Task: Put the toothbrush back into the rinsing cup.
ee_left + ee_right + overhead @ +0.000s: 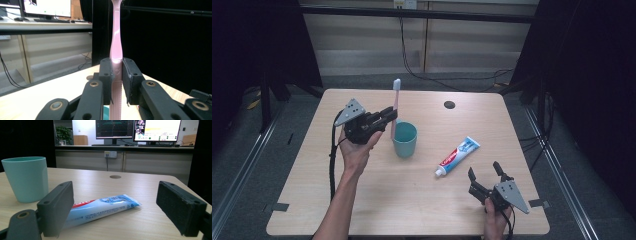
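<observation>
Two grippers. Left gripper (pixel 388 114) clamps pink toothbrush (pixel 395 107) mid-handle, upright, just above teal cup (pixel 405 139); likely light, stiff, slippery plastic, ribbed grip zone best hold. Right gripper (pixel 486 172) jaws apart, empty, near toothpaste tube (pixel 457 156).

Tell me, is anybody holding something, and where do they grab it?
Yes. The left gripper is shut on the pink toothbrush, pinching its handle partway up, upright beside the teal cup. The right gripper is open and holds nothing.
</observation>
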`<state>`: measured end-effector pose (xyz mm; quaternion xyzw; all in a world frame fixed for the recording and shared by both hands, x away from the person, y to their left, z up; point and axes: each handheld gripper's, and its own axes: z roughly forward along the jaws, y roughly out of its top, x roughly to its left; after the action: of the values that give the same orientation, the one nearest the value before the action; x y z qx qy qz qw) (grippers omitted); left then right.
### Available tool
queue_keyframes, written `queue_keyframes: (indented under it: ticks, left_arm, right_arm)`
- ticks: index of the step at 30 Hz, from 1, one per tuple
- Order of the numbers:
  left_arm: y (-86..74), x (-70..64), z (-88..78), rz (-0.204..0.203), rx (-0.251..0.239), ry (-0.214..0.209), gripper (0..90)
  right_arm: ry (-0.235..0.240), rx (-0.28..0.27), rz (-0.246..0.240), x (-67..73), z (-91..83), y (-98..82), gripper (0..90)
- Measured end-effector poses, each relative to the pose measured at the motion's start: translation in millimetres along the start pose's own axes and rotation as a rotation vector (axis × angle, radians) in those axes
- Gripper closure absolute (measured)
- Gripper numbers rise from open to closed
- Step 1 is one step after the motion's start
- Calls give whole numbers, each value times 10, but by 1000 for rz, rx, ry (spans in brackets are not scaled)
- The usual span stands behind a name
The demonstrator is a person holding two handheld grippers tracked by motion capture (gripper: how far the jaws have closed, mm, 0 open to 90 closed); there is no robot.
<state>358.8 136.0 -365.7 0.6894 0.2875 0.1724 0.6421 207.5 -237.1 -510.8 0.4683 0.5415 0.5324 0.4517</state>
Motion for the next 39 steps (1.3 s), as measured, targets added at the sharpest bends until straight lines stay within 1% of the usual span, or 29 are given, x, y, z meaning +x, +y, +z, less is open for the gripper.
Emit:
queue_keyframes:
  ticks: [1, 4, 6, 8, 9, 11, 12, 16, 18, 19, 20, 22, 24, 25, 27, 30, 32, 35, 36, 39]
  left_arm:
    - [1, -4, 23, 10, 7, 3, 788]
    - [-4, -11, 76, 15, 22, 15, 787]
    - [-15, 5, 111, 26, 20, 25, 787]
    - [-30, 27, 144, 21, 21, 19, 787]
    - [-41, 43, 158, 28, 26, 18, 787]
    - [-52, 46, 174, 26, 24, 20, 787]
    - [-63, 55, 186, 43, 32, 27, 787]
    - [-110, 79, 240, 20, 31, 29, 787]
    - [-137, 77, 269, 25, 39, 20, 787]
    - [-146, 75, 279, 20, 40, 16, 787]
    - [-162, 79, 292, 27, 44, 8, 786]
    - [-198, 90, 309, 25, 39, 7, 786]
    - [-239, 122, 315, 6, 33, 9, 786]
    - [-260, 136, 321, -13, 26, 9, 786]
    - [-298, 156, 328, -22, 27, 15, 786]
    - [-351, 172, 330, -1, 53, 26, 786]
    - [-384, 180, 317, -7, 54, 16, 786]
    - [-441, 181, 304, -14, 63, 12, 787]
    - [-456, 175, 307, -18, 61, 17, 787]
    - [-486, 174, 311, -13, 71, 11, 787]
  right_arm:
    - [0, 1, 1, 1, 0, 0, 139]
    - [1, -1, 1, 0, -1, 0, 139]
    - [1, 0, 3, 0, -2, 0, 139]
    - [1, 0, 2, 0, -1, 0, 139]
    - [1, 1, 2, -1, -3, 0, 139]
    - [0, 0, 3, 0, -2, 0, 138]
    - [2, 0, 4, 1, -1, 0, 139]
    - [3, 0, 2, -1, 0, 0, 139]
    - [4, 1, 2, -2, -1, 0, 139]
    - [4, 1, 2, -2, -1, 0, 139]
    - [2, 0, 3, -1, 1, 0, 139]
    - [3, -1, 2, -2, 0, 0, 139]
    - [4, 0, 4, -2, -2, 0, 139]
    - [5, 1, 3, -2, 0, 1, 139]
    - [6, 2, 1, -3, 1, 1, 139]
    - [7, 1, 3, -4, 0, 0, 139]
    - [6, 0, 3, -3, -2, 0, 139]
    - [6, 2, 0, -2, 1, 1, 139]
    - [6, 2, 1, -1, 0, 1, 139]
    - [4, -1, 3, -2, -1, 0, 139]
